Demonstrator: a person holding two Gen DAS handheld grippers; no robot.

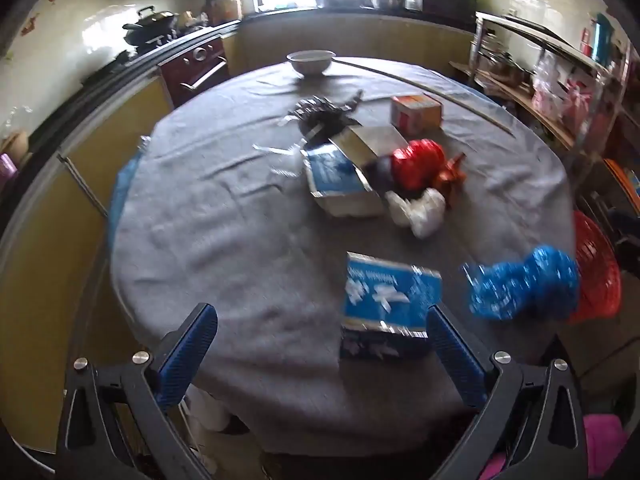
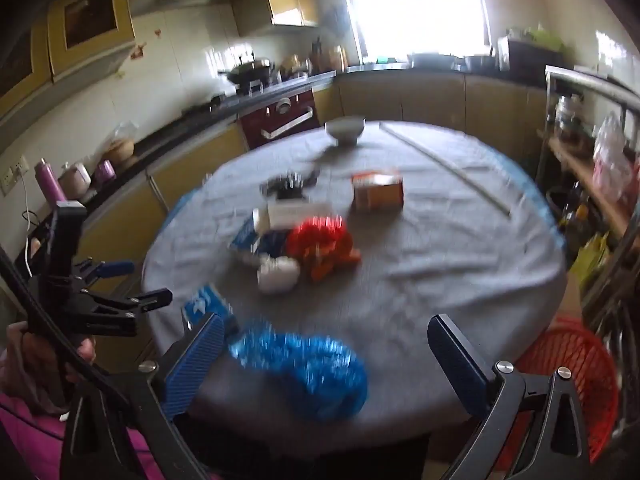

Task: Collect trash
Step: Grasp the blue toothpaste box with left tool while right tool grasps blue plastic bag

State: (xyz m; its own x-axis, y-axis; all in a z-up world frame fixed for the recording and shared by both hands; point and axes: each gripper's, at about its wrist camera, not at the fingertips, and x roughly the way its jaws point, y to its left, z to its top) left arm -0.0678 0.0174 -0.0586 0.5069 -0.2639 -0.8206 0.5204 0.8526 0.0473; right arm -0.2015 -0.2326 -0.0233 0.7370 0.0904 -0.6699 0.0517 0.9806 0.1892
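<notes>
Trash lies scattered on a round table (image 1: 224, 220) draped in grey cloth: a blue box (image 1: 390, 304) and a crumpled blue bag (image 1: 524, 288) near the front edge, with a red bag (image 1: 420, 162), a white wad (image 1: 422, 208), an open carton (image 1: 340, 176) and an orange box (image 1: 416, 110) further in. The left gripper (image 1: 320, 360) hovers with fingers spread by the blue box; the right gripper (image 2: 326, 368), fingers also spread, hangs over the blue bag. Only the right view shows the left gripper from outside and more of the red basket (image 2: 572, 376) beside the table; a bowl (image 1: 311, 60) sits at the far edge, with kitchen counters beyond.
</notes>
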